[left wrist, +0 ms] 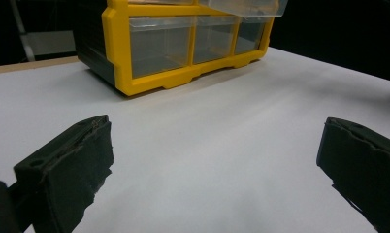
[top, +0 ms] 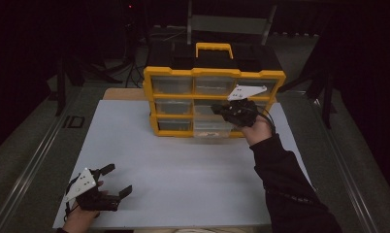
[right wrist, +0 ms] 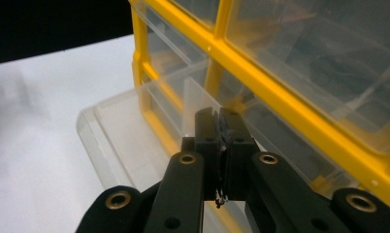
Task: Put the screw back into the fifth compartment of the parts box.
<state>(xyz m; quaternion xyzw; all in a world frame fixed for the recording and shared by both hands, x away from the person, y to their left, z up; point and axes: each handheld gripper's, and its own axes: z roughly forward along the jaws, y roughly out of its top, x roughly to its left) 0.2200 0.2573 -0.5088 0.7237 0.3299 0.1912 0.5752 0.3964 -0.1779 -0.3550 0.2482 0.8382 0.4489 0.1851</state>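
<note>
Right tongs [right wrist: 221,127] clenched at the pulled-out clear plastic drawer [right wrist: 116,141] of the yellow organiser cabinet [top: 213,101], mid-frame; light, slippery, best gripped by its front lip; left tongs [top: 116,180] released, lower left.

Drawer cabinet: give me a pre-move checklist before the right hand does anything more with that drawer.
1. Right tongs closed: ok, jaws pressed together beside a clear drawer that sticks out of the drawer cabinet.
2. Tongs gripping part of the drawer: cannot tell; nothing clearly shows between the jaws.
3. Drawer partly out of its slot: ok.
4. White table in front of the cabinet free of obstacles: ok.
5. Left tongs out of the way: ok, open and empty near the table's front left corner.
6. Drawer contents: cannot tell.
</note>
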